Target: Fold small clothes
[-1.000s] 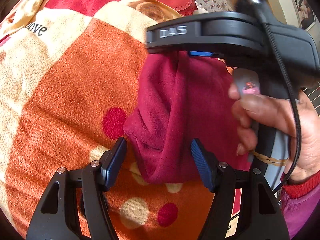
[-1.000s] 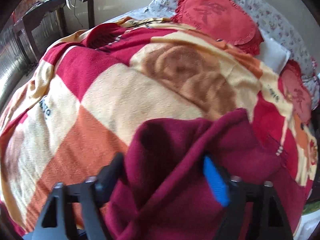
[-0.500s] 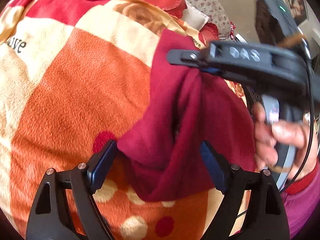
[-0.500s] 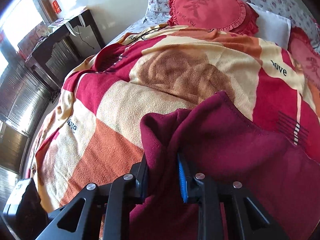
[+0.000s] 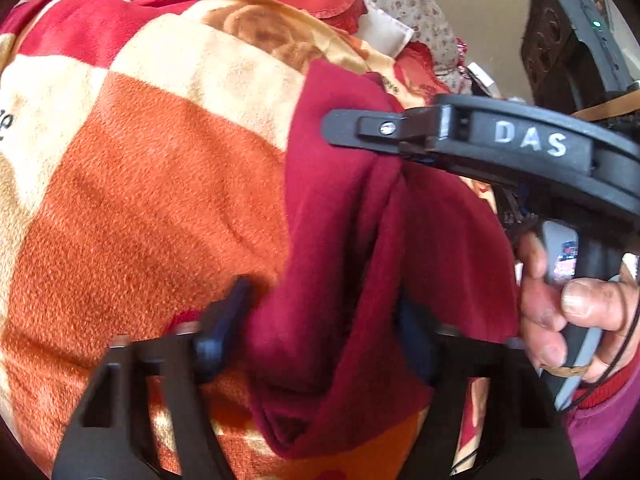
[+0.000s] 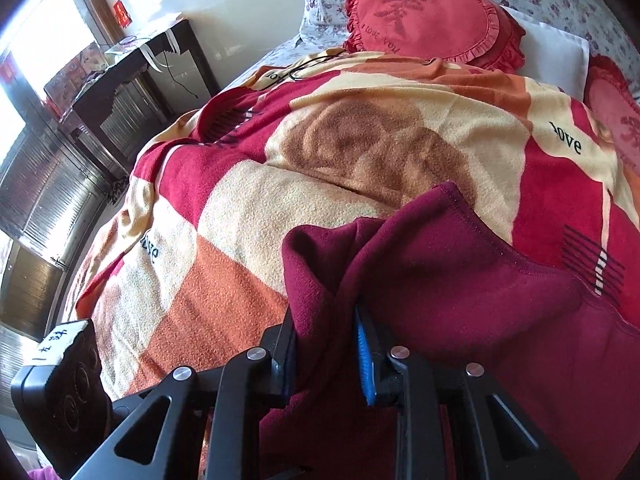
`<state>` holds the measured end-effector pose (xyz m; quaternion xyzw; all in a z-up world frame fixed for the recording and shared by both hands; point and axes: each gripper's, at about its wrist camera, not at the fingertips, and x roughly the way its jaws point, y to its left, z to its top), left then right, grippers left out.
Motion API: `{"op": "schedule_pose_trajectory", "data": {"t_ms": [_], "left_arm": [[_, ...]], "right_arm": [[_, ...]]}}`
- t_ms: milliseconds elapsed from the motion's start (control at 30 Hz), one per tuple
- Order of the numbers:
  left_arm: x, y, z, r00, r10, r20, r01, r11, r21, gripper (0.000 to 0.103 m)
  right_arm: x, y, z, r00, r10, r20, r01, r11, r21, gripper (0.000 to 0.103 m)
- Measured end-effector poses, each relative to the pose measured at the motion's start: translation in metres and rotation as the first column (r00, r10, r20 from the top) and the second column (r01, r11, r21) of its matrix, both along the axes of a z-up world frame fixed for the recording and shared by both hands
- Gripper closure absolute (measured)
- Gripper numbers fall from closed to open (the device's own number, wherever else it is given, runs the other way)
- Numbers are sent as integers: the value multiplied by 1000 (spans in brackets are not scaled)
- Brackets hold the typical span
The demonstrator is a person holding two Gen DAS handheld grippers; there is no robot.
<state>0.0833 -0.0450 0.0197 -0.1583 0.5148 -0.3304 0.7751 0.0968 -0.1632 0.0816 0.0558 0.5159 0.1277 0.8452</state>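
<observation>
We see our right tongs (image 6: 326,344) pinched on a bunched fold of the maroon garment (image 6: 460,280), which drapes away over the bed's blanket (image 6: 248,208). Our left tongs (image 5: 320,332) have just been closing, half open around its hanging fold.

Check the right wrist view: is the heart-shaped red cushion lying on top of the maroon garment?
No. The heart-shaped red cushion sits at the far end of the bed, well apart from the maroon garment pinched in the right gripper.
</observation>
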Motion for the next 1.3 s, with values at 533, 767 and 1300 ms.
{"op": "schedule_pose_trajectory", "data": {"t_ms": [533,767,1300], "left_arm": [[-20,18,-1,999,42,-19,-42,999,-28,48],[-25,20,-2,999,45,-23,-45,999,-27,48],[-29,-8,26,1000,13,12,-14,999,41,61]], "right_arm": [[7,4,3,995,-71,-70,74,997,28,36],[17,32,-11,996,-69,-61,58,986,-156,33],[-21,-24,17,998,-52,22,50,993,106,86]]}}
